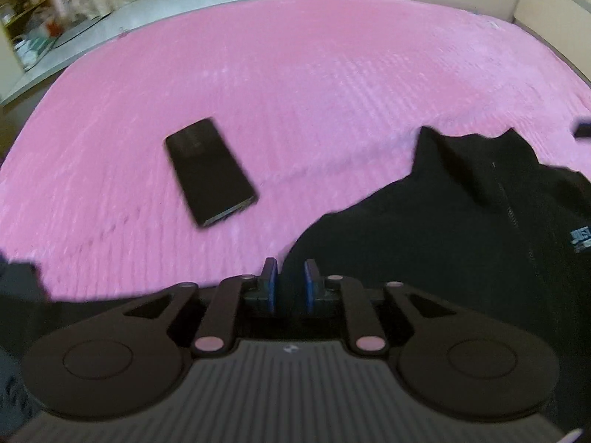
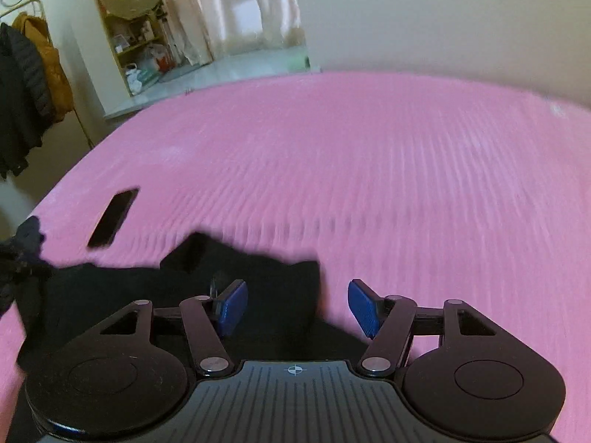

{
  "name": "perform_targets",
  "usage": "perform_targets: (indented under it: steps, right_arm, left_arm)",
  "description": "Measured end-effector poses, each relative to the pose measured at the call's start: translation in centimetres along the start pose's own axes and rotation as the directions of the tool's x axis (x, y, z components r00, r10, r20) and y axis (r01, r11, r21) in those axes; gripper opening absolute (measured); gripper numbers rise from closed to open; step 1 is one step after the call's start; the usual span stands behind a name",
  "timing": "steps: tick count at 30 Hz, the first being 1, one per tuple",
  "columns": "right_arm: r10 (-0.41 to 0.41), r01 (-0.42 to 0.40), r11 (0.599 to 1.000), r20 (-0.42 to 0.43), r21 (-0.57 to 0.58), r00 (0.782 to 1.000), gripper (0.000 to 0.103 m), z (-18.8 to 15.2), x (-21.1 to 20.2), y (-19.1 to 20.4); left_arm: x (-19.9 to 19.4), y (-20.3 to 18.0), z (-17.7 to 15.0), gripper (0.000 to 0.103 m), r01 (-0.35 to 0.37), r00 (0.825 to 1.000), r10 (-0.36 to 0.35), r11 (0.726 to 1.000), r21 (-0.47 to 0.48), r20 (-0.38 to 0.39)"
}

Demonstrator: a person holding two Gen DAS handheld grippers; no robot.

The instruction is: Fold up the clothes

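Black fleece jacket [image 1: 461, 243] lies rumpled on the pink bed [image 1: 295, 74], ahead-right of the left tool [image 1: 290, 280]; folding looks barely begun. Left tool: nearly closed, whether it pinches cloth unclear. Chest print: only "JUS" legible. Right tool [image 2: 297, 306]: wide open, empty, over the jacket.

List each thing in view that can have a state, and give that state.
left gripper: nearly shut, narrow gap, nothing visibly pinched
right gripper: open, above the garment
black zip jacket: unfolded, spread on the bed, zipper closed, collar away from the camera
phone: lying flat, screen dark, apart from the jacket
pink bed cover: spread flat
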State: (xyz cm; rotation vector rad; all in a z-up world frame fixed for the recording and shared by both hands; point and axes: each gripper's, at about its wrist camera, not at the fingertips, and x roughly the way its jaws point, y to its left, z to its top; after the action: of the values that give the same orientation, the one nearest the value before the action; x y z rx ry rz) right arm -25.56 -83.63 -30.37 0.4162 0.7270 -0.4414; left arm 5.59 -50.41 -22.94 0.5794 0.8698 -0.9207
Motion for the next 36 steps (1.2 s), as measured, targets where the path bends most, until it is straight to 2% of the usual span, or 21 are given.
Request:
perform_targets:
  steps: [4,7,9,12,15,18,20,23,26,31,32,33,34,35,36]
  right_arm:
    - [-0.076,0.088,0.983,-0.077,0.162,0.994,0.064,-7.8,-7.4,-1.7]
    - [-0.151,0.187,0.920,-0.130,0.344,0.980,0.064,-14.8,-14.4,-2.5]
    - [-0.162,0.222,0.873,-0.170,0.435,0.972,0.064,-18.8,-18.6,-2.0]
    - [-0.101,0.218,0.827,-0.244,0.518,0.964,0.064,-24.5,-22.3,0.5]
    - [-0.001,0.175,0.839,-0.320,0.515,0.947,0.064,-29.1,-24.2,3.9]
    - [0.061,0.154,0.846,-0.380,0.510,0.923,0.064,-33.2,-25.1,7.1]
    - [0.060,0.168,0.854,-0.414,0.493,0.908,0.064,-35.0,-25.4,8.8]
    - [0.054,0.183,0.843,-0.418,0.506,0.907,0.064,-36.1,-25.9,9.9]
    - [0.041,0.200,0.830,-0.415,0.521,0.909,0.064,-36.3,-26.2,10.4]
    - [0.026,0.234,0.779,-0.403,0.582,0.915,0.063,-36.4,-26.4,10.3]
    - [0.022,0.244,0.770,-0.407,0.590,0.913,0.047,-36.4,-26.5,10.3]
    - [0.018,0.258,0.756,-0.413,0.602,0.911,0.039,-36.5,-26.6,10.1]
    - [0.016,0.273,0.738,-0.421,0.617,0.907,0.022,-36.5,-26.9,9.7]
    - [0.014,0.285,0.726,-0.428,0.626,0.904,0.009,-36.4,-27.4,9.4]
    - [0.010,0.289,0.736,-0.437,0.612,0.900,0.005,-35.9,-28.0,9.3]
  left_arm:
    - [-3.3,-0.5,-4.2,0.015,-0.001,1.000,0.001,1.000,0.003,-0.017]
    - [-5.7,-1.5,-8.1,0.019,0.023,0.998,-0.023,1.000,0.009,-0.053]
    - [-7.2,-2.1,-11.4,0.023,0.057,0.993,-0.057,0.998,-0.007,-0.099]
    - [-9.5,-2.7,-17.1,0.025,0.101,0.975,-0.106,0.994,-0.034,-0.194]
    - [-11.6,-2.8,-22.6,0.026,0.131,0.947,-0.141,0.990,-0.055,-0.288]
    - [-13.6,-2.3,-28.0,0.027,0.161,0.913,-0.179,0.984,-0.080,-0.367]
    - [-14.2,-2.0,-30.3,0.029,0.186,0.897,-0.207,0.978,-0.091,-0.391]
    - [-14.9,-1.6,-33.2,0.029,0.223,0.874,-0.252,0.968,-0.118,-0.417]
    - [-15.0,-1.9,-34.4,0.029,0.287,0.852,-0.321,0.947,-0.144,-0.414]
    - [-14.6,-2.9,-35.5,0.028,0.361,0.816,-0.385,0.922,-0.140,-0.432]
    - [-14.4,-3.1,-35.7,0.025,0.367,0.812,-0.389,0.920,-0.138,-0.435]
    - [-14.5,-3.3,-35.6,0.019,0.365,0.815,-0.383,0.922,-0.128,-0.434]
    - [-14.6,-3.5,-35.6,0.010,0.365,0.818,-0.376,0.924,-0.112,-0.435]
    - [-14.8,-3.7,-35.5,0.007,0.364,0.821,-0.368,0.926,-0.096,-0.435]
    - [-15.0,-3.9,-35.4,0.003,0.366,0.823,-0.364,0.927,-0.081,-0.437]
